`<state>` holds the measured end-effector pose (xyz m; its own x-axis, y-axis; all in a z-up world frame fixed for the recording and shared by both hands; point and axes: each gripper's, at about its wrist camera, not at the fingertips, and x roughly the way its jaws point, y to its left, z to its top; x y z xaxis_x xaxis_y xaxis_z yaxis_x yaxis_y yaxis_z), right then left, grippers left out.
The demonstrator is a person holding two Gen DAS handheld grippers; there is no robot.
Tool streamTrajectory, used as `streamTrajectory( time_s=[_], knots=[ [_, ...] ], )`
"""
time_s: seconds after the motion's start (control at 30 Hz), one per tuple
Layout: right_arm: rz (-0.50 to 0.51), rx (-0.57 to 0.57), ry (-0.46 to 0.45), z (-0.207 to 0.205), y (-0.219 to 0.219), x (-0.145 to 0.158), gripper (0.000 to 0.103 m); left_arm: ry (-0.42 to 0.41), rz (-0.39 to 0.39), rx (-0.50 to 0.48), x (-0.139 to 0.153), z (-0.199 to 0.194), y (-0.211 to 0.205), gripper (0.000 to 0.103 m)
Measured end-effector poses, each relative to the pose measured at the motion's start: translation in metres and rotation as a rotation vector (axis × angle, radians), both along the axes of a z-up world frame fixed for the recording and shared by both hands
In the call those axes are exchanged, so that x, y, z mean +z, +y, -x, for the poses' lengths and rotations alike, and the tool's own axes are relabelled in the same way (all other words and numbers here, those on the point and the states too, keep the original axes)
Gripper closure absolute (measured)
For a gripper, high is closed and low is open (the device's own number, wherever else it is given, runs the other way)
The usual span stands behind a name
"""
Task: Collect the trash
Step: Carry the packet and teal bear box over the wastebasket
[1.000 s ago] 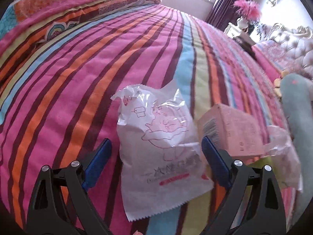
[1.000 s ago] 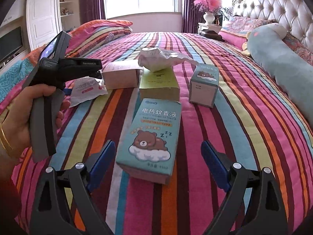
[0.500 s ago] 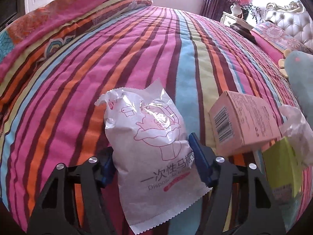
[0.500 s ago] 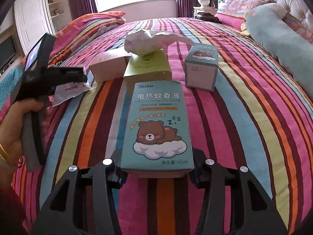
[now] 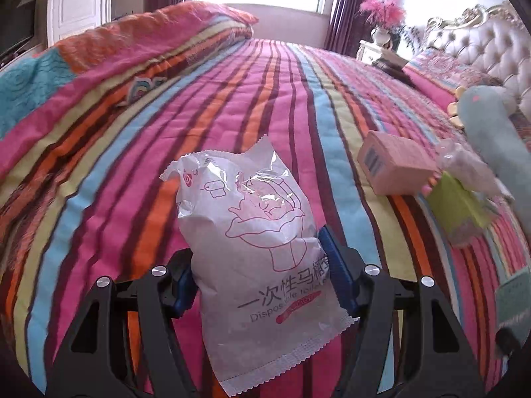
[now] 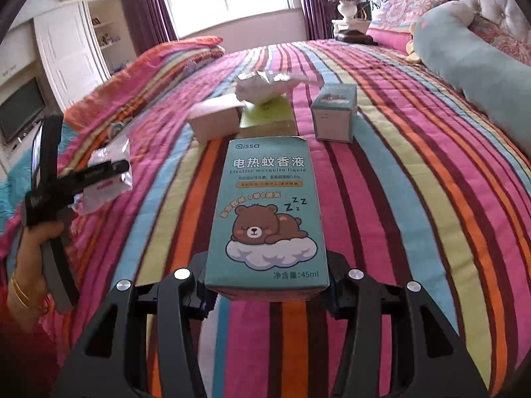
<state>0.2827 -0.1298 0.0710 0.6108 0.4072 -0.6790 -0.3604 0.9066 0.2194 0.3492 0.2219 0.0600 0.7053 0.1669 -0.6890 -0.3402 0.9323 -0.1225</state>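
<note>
White plastic crinkled between the blue pads of the left claw (image 5: 257, 272), which pinched a wrapper (image 5: 255, 258) by its lower half; the bag's long axis ran straight ahead of the claw, its torn top leaning away over the striped bed (image 5: 99, 172). The right claw (image 6: 267, 290) pinched a teal box (image 6: 267, 212) printed with a sleeping bear, gripping the near end so that the box's length pointed forward from the jaws. Both pieces of trash therefore sat inside the claws rather than on the bed.

The coming move seemed to turn on what lay ahead of the right claw. Beyond the held box stood a green box (image 6: 265, 117) with crumpled paper (image 6: 265, 84) on top, a pale box (image 6: 214, 117) just to its left and a small teal box (image 6: 335, 116) to its right. From the left claw, the pale box and green box lay ahead and well to the right, so the right hand looked nearer to that pile, though neither claw was free.

A second earlier both claws had stood spread, the wrapper and bear box lying on the bed between their pads. Since then the jaws had closed on them, and the left claw had swung so that more of the room's window side showed.
</note>
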Motion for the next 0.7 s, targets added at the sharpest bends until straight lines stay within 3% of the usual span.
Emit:
streamTrajectory(
  time_s=[0.23, 0.53, 0.7],
  knots=[
    [-0.087, 0.079, -0.022, 0.071, -0.029, 0.017, 0.056, -0.114, -0.009, -0.075, 0.025, 0.1, -0.02, 0.038],
    [-0.064, 0.188, 0.001, 0.199, -0.054, 0.01, 0.056, -0.246, 0.013, -0.271, 0.032, 0.262, -0.087, 0.038],
    [-0.077, 0.24, 0.095, 0.255, -0.065, -0.004, 0.056, -0.238, 0.129, -0.339, 0.018, 0.342, -0.113, 0.038]
  ],
)
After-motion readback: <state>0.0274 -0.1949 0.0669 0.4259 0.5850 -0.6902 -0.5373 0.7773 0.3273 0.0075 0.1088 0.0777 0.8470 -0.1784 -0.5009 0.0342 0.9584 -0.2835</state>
